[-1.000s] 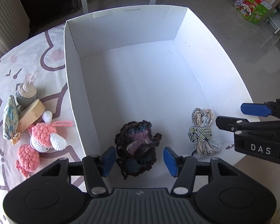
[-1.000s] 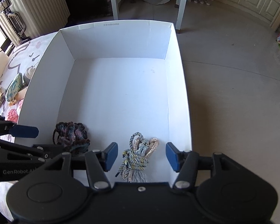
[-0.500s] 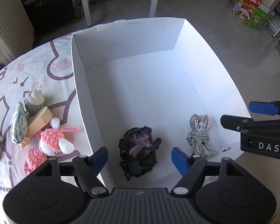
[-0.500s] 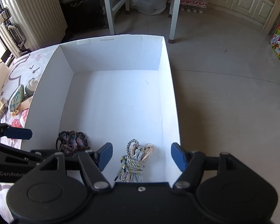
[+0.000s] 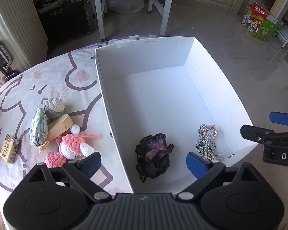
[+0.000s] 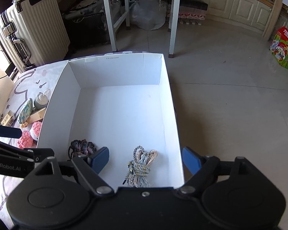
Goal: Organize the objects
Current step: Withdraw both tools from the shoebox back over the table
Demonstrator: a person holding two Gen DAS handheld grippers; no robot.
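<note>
The box (image 5: 211,95) stands on the table (image 5: 28,88), and its right wall reaches past the table edge. Inside, near the front wall, lie the dark yarn (image 5: 153,153) and the cord (image 5: 208,143), apart. Both the left gripper (image 5: 144,162) and the right gripper (image 6: 145,160) are opening and hold nothing. Left of the box wait the toys (image 5: 71,147). A gripper may knock the left wall while crossing over, which could push the overhanging box off.

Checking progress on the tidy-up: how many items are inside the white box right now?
2. A dark crocheted piece lies near the box's left wall at the near end; a bundled cord lies beside it, nearer the right wall. The near edge is partly hidden by the grippers.
</note>
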